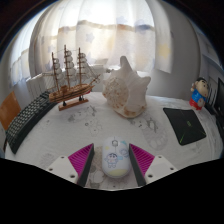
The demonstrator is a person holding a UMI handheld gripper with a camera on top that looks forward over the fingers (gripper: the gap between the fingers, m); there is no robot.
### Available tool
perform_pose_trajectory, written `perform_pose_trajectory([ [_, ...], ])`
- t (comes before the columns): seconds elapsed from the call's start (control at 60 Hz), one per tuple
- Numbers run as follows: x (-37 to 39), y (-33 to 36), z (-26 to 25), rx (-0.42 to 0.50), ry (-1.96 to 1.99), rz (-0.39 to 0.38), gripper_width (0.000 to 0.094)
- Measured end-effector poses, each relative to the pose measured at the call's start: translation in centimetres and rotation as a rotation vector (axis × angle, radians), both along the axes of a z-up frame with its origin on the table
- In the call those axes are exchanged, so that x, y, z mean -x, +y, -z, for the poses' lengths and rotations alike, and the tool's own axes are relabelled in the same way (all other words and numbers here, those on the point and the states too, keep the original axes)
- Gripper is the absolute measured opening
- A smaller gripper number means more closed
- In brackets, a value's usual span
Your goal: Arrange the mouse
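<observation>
The jaws (111,168) stand spread, their magenta pads (80,160) angled outward at either side, and a white mouse (113,167) sits between them on the table (150,135). Whether the pads actually touch the mouse's sides cannot be told; a thin gap seems to show on each side, so the mouse appears to rest on the table with the fingers about it.

The table wears a pale cloth with a faint floral print. From the mouse, at 11 o'clock and well beyond the fingers, stands a model ship (72,80) with tall masts and rigging on a wooden stand. At 12 to 1 o'clock, just beside the ship, sits a large pale seashell (126,88) with spiky ridges. At 10 o'clock a black keyboard (28,120) lies slanted along the table's edge, with the back of a wooden chair (9,110) just outside it. At 2 o'clock a flat black notebook (185,125) lies on the cloth, well apart from the mouse. Farther out, near 2 o'clock, a small toy figure (200,94) in blue, red and white stands upright at the table's far side.

Behind everything hang sheer white curtains (105,35), bright with daylight.
</observation>
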State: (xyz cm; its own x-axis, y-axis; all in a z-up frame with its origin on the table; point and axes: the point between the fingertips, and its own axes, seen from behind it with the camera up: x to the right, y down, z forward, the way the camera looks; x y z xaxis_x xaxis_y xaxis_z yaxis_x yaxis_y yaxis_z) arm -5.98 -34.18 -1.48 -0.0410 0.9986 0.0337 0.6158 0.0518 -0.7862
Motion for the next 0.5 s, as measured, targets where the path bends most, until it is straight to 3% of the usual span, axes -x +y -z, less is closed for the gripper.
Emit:
perform_pose_trajectory([
  [0.067,0.0,-0.1,0.0,-0.006,-0.003,-0.009,0.0464],
  [0.117,-0.1,-0.2,0.0,-0.03,-0.01,-0.024,0.0428],
  [0.233,-0.1,-0.7,-1.8,-0.003,-0.013,-0.059,0.0383],
  [0.367,1.0,2.4,-7.9,0.022,0.047,-0.027,0.0381],
  [0.5,3.3,10.4,-14.3,0.016,0.112,0.038,0.0381],
])
